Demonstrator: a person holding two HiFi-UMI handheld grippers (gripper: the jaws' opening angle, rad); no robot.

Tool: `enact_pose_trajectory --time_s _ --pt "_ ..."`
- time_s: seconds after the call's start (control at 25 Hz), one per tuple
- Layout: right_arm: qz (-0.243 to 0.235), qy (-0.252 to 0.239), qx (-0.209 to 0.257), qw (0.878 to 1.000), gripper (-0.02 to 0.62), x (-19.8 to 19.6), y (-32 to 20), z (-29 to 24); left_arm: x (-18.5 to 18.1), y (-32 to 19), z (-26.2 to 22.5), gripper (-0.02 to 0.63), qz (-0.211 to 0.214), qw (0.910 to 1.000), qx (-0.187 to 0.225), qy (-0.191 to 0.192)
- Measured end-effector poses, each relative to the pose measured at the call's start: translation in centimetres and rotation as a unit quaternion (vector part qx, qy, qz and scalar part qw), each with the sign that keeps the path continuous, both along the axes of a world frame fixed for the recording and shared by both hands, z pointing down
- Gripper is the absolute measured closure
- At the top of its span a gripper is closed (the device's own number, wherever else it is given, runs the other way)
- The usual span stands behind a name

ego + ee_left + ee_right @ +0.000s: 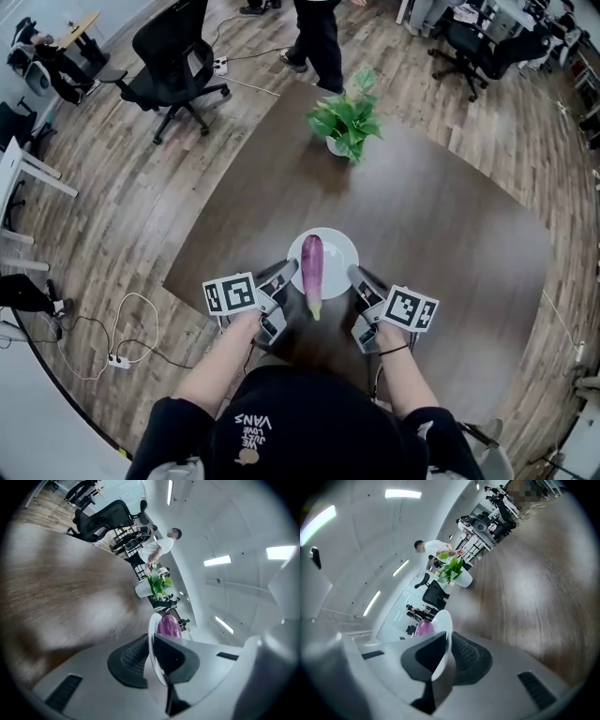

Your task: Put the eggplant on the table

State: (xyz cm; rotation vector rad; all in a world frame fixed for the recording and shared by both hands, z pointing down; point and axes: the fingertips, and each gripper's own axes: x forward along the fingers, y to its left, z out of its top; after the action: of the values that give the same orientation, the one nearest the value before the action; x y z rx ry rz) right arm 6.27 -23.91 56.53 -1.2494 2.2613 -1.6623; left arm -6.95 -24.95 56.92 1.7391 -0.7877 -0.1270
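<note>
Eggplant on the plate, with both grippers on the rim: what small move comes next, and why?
Probably tilt the plate, near edge down, over the table, letting the eggplant slide off. The left gripper and right gripper are shut on opposite sides of the rim, so neither is free to pick it, and the eggplant lies loose with its tip overhanging the near rim.

Past the round white plate (pixel 151 641), we see only a sliver of the long purple eggplant (pixel 168 626) in the left gripper view. The head view's top edge crops the standing person (pixel 317 36).
</note>
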Motion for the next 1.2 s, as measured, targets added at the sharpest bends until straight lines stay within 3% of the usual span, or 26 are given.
enact_pose_trajectory --time_s 0.68,1.2 --pt "-0.013 0.058 -0.054 0.997 0.560 0.4 -2.3 5.8 0.8 -2.8 6.0 0.575 0.058 0.9939 -0.071 -0.060" --pt "-0.014 0.083 -0.095 0.992 0.555 0.7 -2.7 8.2 1.1 -2.6 8.3 0.563 0.110 0.9802 -0.115 -0.118"
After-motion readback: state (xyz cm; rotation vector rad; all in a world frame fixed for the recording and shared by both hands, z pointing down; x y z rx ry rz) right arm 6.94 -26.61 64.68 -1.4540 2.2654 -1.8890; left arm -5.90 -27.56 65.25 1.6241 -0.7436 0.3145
